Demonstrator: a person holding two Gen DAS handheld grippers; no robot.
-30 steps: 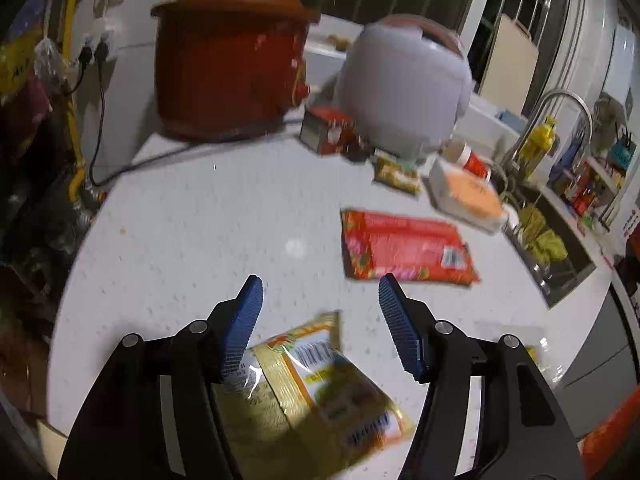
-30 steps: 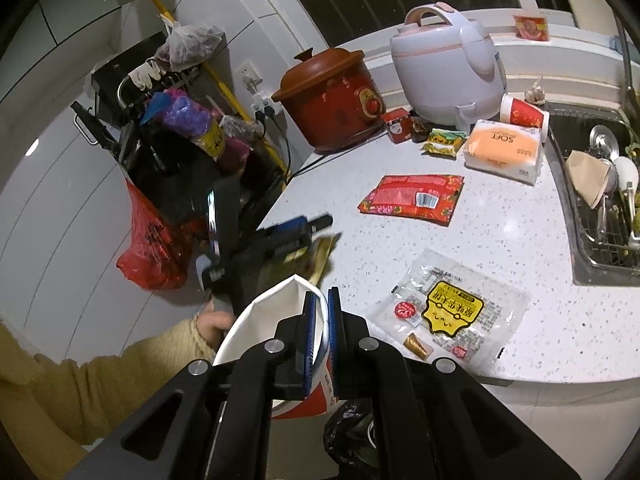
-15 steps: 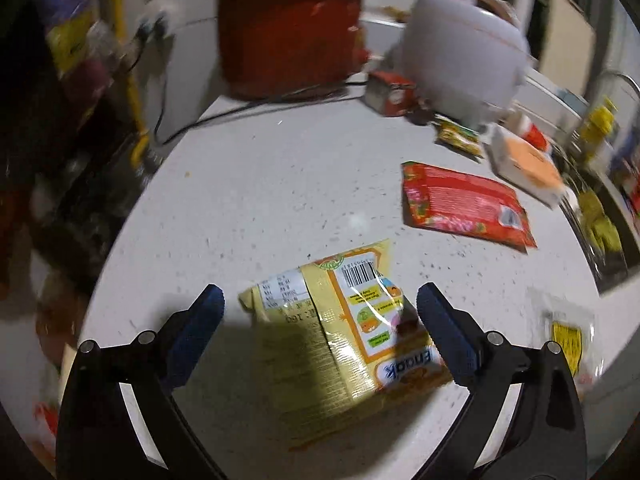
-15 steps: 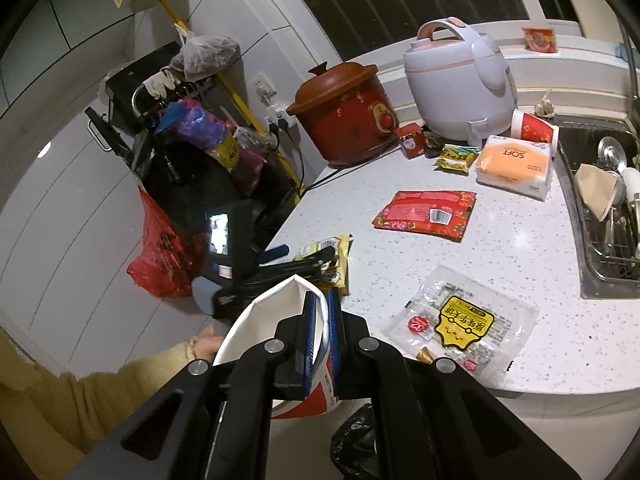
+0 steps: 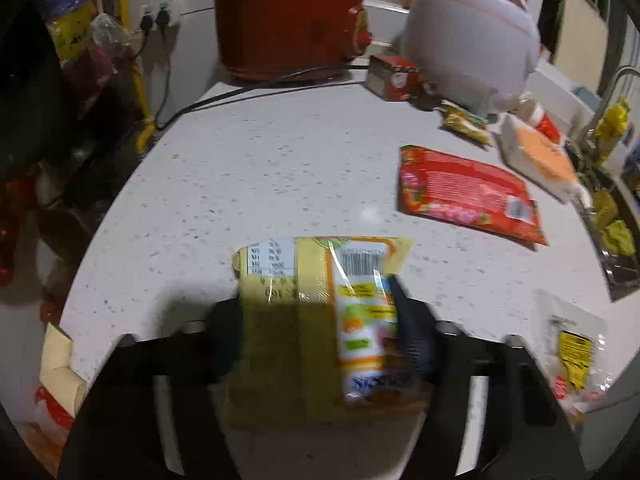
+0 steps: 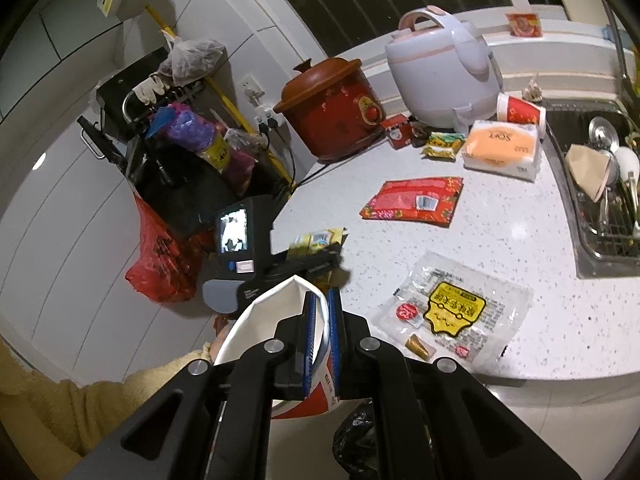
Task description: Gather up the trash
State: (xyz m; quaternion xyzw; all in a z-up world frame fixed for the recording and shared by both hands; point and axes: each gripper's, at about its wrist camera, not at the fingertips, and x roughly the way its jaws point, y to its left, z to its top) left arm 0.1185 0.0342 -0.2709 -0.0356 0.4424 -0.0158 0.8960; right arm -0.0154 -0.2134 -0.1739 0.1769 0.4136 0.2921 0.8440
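**A:** So what changed from the moment before? I was standing right there and it went quick.

**B:** The left gripper [image 5: 316,320] had dropped lower over the yellow snack wrapper [image 5: 320,280] near the counter [image 5: 280,168] edge. A moment earlier its fingers were spread wide on either side of it. Now they'd just been closing in, with the wrapper between them and both fingers hard against its sides. Looked like they'd got hold of it, wrapper bowed up a bit in the middle.

**A:** And the right one?

**B:** The right gripper [image 6: 320,320] hadn't budged. Its fingers were clamped tight on the rim of the white paper cup [image 6: 264,320], same as before, held off the counter's front edge.

**A:** The rest of the trash?

**B:** The red wrapper [image 6: 412,200] lay flat mid-counter. The clear packet with the yellow label [image 6: 452,308] sat near the front edge, well apart from the red one. Neither had moved.

**A:** Anything you couldn't make out?

**B:** Plenty. The left wrist view was blurry low down, so the wrapper's near end smeared into shadow. The left finger [image 5: 228,332] was just a dark blob. From the right wrist view, the cup hid most of the left gripper's fingers. The cup's bottom was cut off behind the right gripper's body.
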